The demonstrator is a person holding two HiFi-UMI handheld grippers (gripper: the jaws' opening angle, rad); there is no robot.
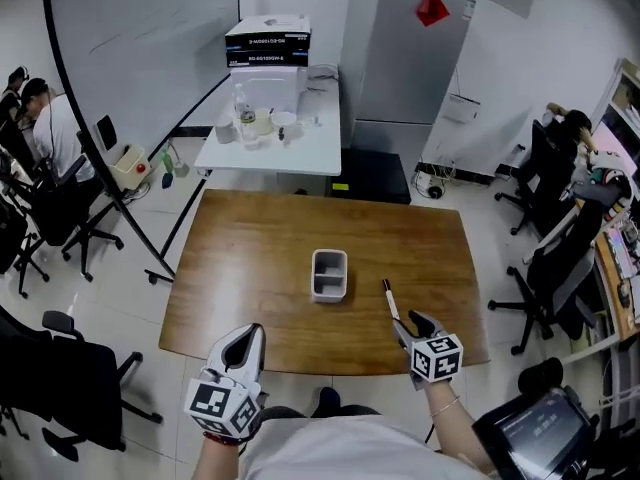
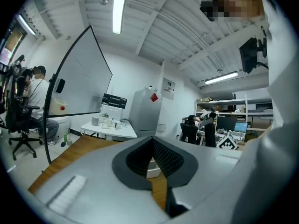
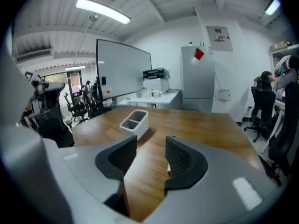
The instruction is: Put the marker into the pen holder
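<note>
The marker [image 1: 389, 299], white with a red cap at its far end, lies flat on the brown table [image 1: 260, 268] to the right of the white two-compartment pen holder [image 1: 329, 273]. My right gripper [image 1: 408, 326] sits at the marker's near end with its jaws open. In the right gripper view the right gripper [image 3: 150, 143] has only bare wood in its gap. The marker [image 3: 169, 169] peeks out behind the right jaw, and the pen holder [image 3: 134, 120] stands ahead to the left. My left gripper [image 1: 250, 336] hovers over the table's front edge, shut and empty, as the left gripper [image 2: 152, 141] shows in its own view.
A white side table [image 1: 270, 138] with bottles and stacked boxes stands beyond the brown table. A whiteboard [image 1: 140, 38] leans at the back left, and a grey cabinet [image 1: 410, 48] is behind. Office chairs [image 1: 60, 208] and seated people flank both sides; another chair [image 1: 550, 278] is right.
</note>
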